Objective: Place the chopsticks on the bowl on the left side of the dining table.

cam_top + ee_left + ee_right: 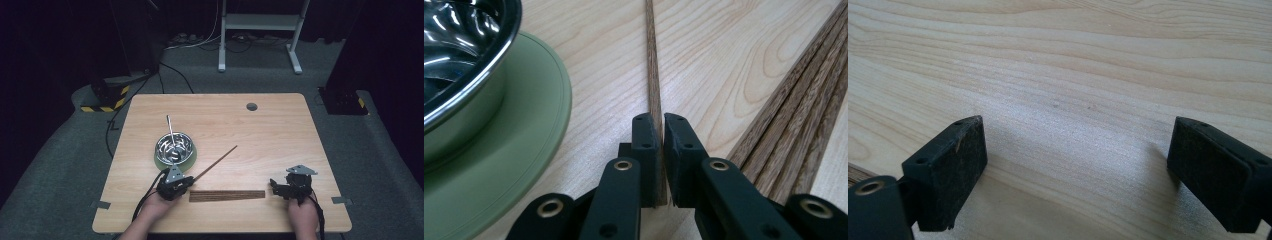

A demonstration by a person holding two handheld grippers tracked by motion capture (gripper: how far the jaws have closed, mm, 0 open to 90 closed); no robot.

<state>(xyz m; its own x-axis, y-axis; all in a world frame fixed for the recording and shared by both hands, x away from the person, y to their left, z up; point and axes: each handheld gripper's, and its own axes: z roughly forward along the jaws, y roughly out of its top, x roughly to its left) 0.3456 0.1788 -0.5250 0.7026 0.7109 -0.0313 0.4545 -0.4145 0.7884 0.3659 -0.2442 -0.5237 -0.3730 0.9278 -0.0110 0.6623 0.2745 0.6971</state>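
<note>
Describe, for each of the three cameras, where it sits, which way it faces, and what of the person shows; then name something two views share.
High view: above the person's side, facing forward and down on the table; both forearms, left gripper and right gripper show.
Left gripper view: on the left gripper, along jaws shut on one wooden stick, bowl on green plate beside.
Right gripper view: on the right gripper, along open jaws over bare table.
Shared: stick, bowl and stick bundle in high and left gripper views.

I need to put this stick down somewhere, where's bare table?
Free: the far right half, between the grommet and the right hand-held gripper. Crowded: the near left, where bowl, green plate, stick and stick bundle sit.
</note>
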